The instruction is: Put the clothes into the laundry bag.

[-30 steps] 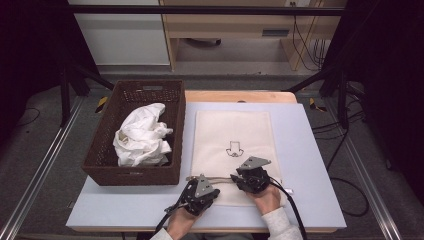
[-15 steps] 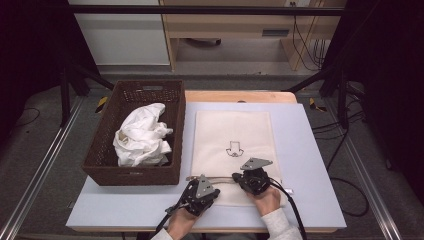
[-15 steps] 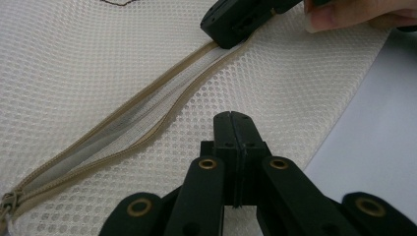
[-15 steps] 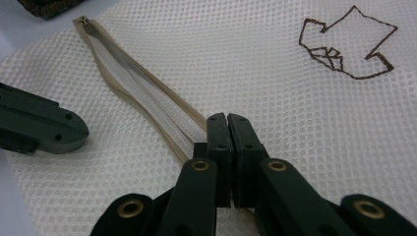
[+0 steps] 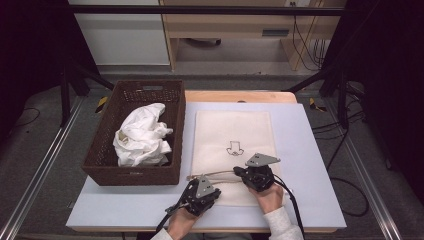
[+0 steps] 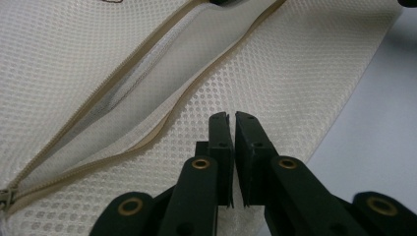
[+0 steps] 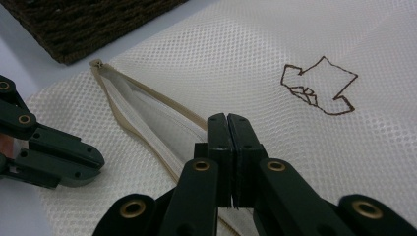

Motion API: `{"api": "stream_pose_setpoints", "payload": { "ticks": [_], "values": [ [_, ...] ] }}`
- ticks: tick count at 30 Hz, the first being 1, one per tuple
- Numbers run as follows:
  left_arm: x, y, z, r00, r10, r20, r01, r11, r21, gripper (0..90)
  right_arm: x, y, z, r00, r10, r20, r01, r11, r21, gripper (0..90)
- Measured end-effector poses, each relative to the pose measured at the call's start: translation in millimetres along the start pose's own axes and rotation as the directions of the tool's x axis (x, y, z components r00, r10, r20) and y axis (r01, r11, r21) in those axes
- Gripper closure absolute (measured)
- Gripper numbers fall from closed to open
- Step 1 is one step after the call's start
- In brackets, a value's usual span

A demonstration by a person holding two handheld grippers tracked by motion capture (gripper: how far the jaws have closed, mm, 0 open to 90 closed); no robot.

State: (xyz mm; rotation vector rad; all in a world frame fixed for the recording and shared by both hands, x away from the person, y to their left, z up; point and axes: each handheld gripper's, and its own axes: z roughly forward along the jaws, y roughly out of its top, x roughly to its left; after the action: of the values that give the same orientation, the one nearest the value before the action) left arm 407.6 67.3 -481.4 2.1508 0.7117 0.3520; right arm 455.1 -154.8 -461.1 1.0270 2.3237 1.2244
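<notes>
Pale grey tabletop [image 5: 310,170] fills the middle of the high view, with dark floor and a wooden shelf unit behind it. At centre lies a cream mesh laundry bag [image 5: 232,130], flat, printed with a small dark line drawing [image 5: 234,148]. Its zipper opening [image 5: 215,175] runs across the lower end and gapes slightly.

To the left, touching the table, sits a dark woven basket [image 5: 105,170] holding a crumpled white cloth [image 5: 140,140].

At lower centre, the left gripper [image 6: 231,118] rests over the bag's lower edge, just below the zipper. Its jaws have just been opening a little; a thin slit shows between them, and no mesh is visibly caught.

Right of it, the right gripper [image 7: 228,118] sits at the zipper's upper lip. Its jaws have just been closing and now meet tightly; whether fabric is pinched between them I cannot tell.
</notes>
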Motion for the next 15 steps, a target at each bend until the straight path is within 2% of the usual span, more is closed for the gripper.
{"api": "stream_pose_setpoints", "payload": {
  "ticks": [1,2,3,4,5,8,9,10,15],
  "values": [
    [0.5,2.4,-1.7,1.0000,0.001,-0.001,-0.001,0.9999,-0.010,81.5,-0.6,0.7,-0.6,1.0000,0.001,-0.003,-0.001,1.000,-0.002,89.4],
    [2.5,10.9,-8.4,0.9996,0.015,-0.025,-0.016,0.9990,-0.041,78.3,-1.4,1.0,-1.4,1.0000,0.001,-0.005,-0.001,1.000,-0.003,89.4],
    [2.5,10.9,-8.4,0.9996,0.015,-0.025,-0.016,0.9990,-0.041,75.5,-1.4,1.0,-1.4,1.0000,0.001,-0.005,-0.001,1.000,-0.003,89.4],
    [3.7,15.1,-11.4,0.9990,0.024,-0.039,-0.026,0.9980,-0.057,71.7,-1.7,1.1,-1.6,1.0000,0.002,-0.006,-0.002,1.000,-0.004,89.4],
    [4.8,19.3,-13.1,0.9976,0.039,-0.058,-0.043,0.9967,-0.069,71.7,-1.7,1.1,-1.6,1.0000,0.002,-0.006,-0.002,1.000,-0.004,89.4],
    [10.6,30.8,-9.6,0.9923,0.066,-0.104,-0.075,0.9939,-0.080,57.3,-1.5,2.0,-1.8,1.0000,0.006,-0.005,-0.006,1.000,-0.003,89.4],
    [12.4,33.3,-6.4,0.9905,0.075,-0.115,-0.084,0.9937,-0.074,54.5,-1.5,2.6,-1.9,1.0000,0.007,-0.004,-0.007,1.000,-0.004,89.4],
    [14.8,37.6,-0.2,0.9871,0.084,-0.137,-0.090,0.9952,-0.040,47.8,-1.8,3.5,-2.4,1.0000,0.009,0.000,-0.009,1.000,-0.012,89.4],
    [18.0,45.9,21.8,0.9788,0.133,-0.155,-0.131,0.9910,0.028,46.8,-3.4,4.6,-4.5,1.0000,0.009,-0.003,-0.009,1.000,-0.021,89.4]
  ]
}}
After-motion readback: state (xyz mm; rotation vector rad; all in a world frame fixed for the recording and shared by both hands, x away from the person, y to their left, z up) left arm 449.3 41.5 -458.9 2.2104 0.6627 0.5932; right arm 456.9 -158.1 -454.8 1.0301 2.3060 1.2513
